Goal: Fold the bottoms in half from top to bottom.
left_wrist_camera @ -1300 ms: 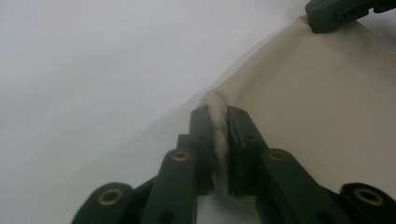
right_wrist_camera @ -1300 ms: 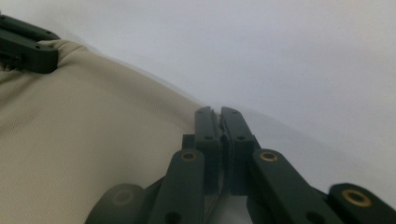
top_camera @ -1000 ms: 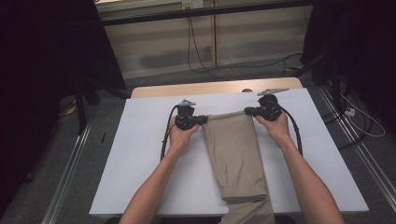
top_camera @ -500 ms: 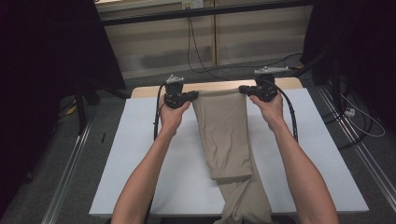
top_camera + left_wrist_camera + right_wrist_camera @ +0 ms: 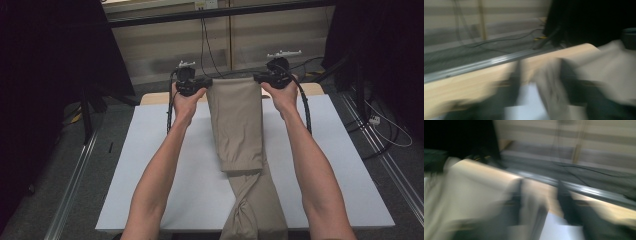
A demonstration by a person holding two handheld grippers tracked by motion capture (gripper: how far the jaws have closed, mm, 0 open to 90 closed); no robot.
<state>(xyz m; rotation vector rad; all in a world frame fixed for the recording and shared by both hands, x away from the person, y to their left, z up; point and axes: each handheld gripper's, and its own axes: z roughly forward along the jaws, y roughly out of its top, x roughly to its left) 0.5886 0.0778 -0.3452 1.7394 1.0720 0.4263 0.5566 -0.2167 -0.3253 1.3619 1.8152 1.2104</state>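
Tan trousers (image 5: 235, 120) hang folded lengthwise down the middle of the white table top (image 5: 150, 165), their top edge lifted above the far edge and the lower end twisted near the front edge. My left gripper (image 5: 202, 85) is at the top left corner and my right gripper (image 5: 260, 78) at the top right corner. Both pairs of jaws have just been opening. In the blurred left gripper view, the left gripper (image 5: 540, 77) stands with its jaws apart and a fold of cloth (image 5: 549, 85) loose between them. The right gripper (image 5: 540, 195) likewise has cloth (image 5: 534, 210) between parted jaws.
A wooden table edge (image 5: 320, 89) runs behind the white top. Metal rails (image 5: 75, 195) lie on the floor at both sides, and cables (image 5: 385, 125) trail at the right. Dark curtains stand at the back left and right.
Both hands have risen and moved away toward the far edge, drawing the trousers' top end up and along. The cloth now hangs stretched, with its lower end twisted.
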